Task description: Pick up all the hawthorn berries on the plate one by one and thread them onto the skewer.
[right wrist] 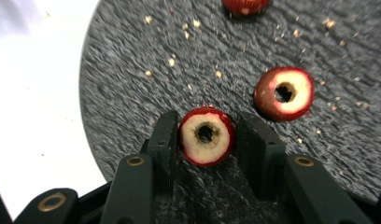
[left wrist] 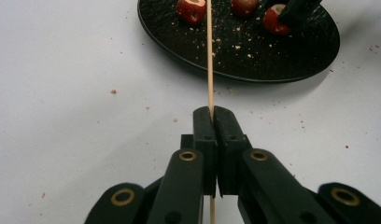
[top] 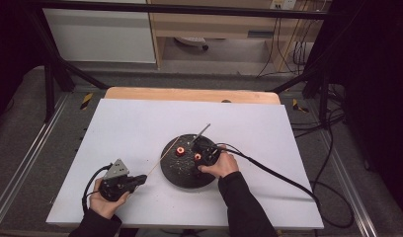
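White table (top: pixel 140 128) under me, with a round black plate (top: pixel 172 173) sitting just right of the frame's centre in the high view. I have my left gripper (left wrist: pixel 213 112) clamped tight on a thin wooden skewer (left wrist: pixel 209 56) that points toward the plate. My right gripper (right wrist: pixel 205 140) has its jaws closed against a cored red fruit (right wrist: pixel 206 136) on the plate, a second one (right wrist: pixel 284 93) lying to its right. I judge this the pick-up step; next I must lift the fruit and line its hole up with the skewer tip.
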Tool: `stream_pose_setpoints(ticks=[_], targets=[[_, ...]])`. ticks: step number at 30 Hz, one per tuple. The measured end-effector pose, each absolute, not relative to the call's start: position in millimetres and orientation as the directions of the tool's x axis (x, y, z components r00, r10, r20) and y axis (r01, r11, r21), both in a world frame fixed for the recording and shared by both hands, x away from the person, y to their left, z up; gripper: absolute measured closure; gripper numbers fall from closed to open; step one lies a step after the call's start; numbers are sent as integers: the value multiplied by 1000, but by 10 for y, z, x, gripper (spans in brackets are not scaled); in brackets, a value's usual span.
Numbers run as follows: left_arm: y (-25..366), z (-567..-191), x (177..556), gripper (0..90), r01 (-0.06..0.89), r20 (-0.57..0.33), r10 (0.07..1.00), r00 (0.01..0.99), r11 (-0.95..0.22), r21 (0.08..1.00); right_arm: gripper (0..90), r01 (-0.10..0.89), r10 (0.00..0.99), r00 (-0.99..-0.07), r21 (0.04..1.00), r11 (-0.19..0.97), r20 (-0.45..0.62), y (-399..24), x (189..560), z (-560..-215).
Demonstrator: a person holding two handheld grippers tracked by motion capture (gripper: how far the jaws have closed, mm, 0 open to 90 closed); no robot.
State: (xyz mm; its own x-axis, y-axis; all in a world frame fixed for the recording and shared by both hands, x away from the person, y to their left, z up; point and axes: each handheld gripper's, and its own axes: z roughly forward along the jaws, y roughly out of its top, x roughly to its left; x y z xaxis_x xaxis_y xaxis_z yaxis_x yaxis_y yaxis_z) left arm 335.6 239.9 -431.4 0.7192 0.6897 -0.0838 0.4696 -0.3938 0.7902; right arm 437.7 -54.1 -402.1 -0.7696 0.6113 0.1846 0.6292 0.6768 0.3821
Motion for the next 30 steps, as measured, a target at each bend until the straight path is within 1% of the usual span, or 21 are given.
stream_pose_setpoints(ticks=[4,11,18,27,30], targets=[[2398,-4312,3352,882,469,-83,691,718,-393,791,606,638,627,-755,440,632,193,-605,4360,-3897],[2396,-4309,3348,882,467,-81,691,718,-391,793,607,639,640,-742,500,585,199,-655,4322,-3799],[2387,-4307,3338,881,466,-82,695,715,-386,796,608,647,651,-724,549,529,227,-703,4280,-3756],[2359,-4317,3327,882,467,-88,699,710,-373,802,608,653,671,-684,651,387,288,-833,4223,-3791],[2351,-4317,3322,882,466,-87,698,710,-374,802,608,655,670,-665,689,311,330,-882,4196,-3817]])
